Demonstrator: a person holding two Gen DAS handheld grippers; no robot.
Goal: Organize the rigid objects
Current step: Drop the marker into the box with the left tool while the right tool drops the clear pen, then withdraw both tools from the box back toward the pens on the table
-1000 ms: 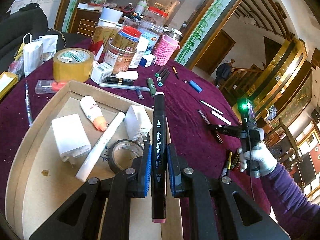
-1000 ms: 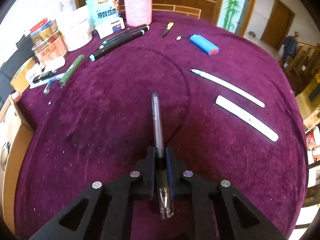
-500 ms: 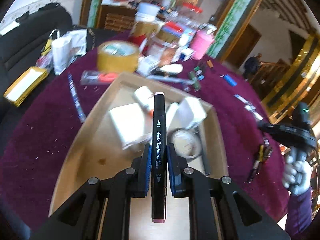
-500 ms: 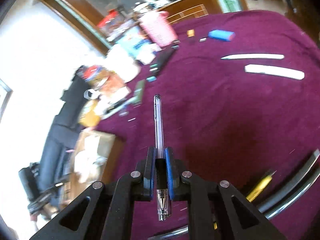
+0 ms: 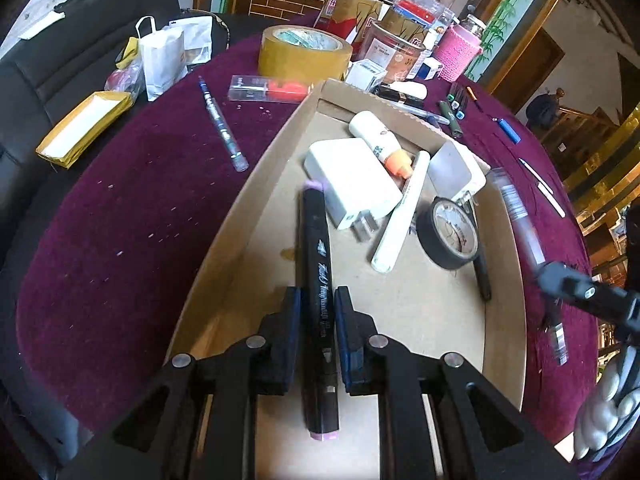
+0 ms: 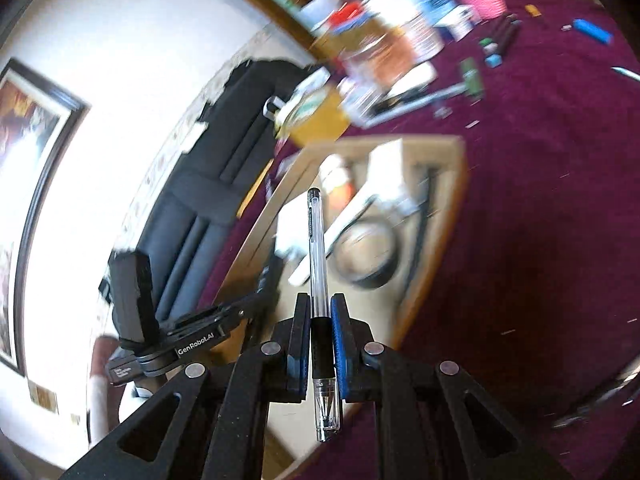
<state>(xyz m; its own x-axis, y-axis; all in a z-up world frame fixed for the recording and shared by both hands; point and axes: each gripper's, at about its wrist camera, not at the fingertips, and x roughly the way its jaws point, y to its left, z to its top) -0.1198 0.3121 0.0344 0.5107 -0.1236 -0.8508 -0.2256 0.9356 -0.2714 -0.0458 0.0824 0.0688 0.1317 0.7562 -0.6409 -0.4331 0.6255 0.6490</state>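
Note:
A shallow cardboard tray (image 5: pixel 236 220) lies on the purple tablecloth. It holds a white charger (image 5: pixel 352 184), a glue bottle (image 5: pixel 380 140), a white pen (image 5: pixel 400 216), a black tape roll (image 5: pixel 452 236) and a white adapter (image 5: pixel 456 168). My left gripper (image 5: pixel 318 292) hangs low over the tray's near half, shut on a black marker (image 5: pixel 318 280) that leans slightly left. My right gripper (image 6: pixel 320 300) is shut on a clear pen (image 6: pixel 316 240), pointing over the tray (image 6: pixel 452 208). In the left wrist view that right gripper (image 5: pixel 560 280) and its blurred clear pen (image 5: pixel 520 220) come in over the tray's right rim.
Behind the tray stand a yellow tape roll (image 5: pixel 304 52), jars and a pink cup (image 5: pixel 456 54). A pen (image 5: pixel 222 124), a white bag (image 5: pixel 162 60) and a yellow packet (image 5: pixel 80 124) lie left of it. More pens and a blue lighter (image 5: pixel 508 130) lie on the right.
My left gripper moved over the tray and tipped downward, and its marker now leans left. My right gripper swung left from the open cloth to the tray, carrying the clear pen.

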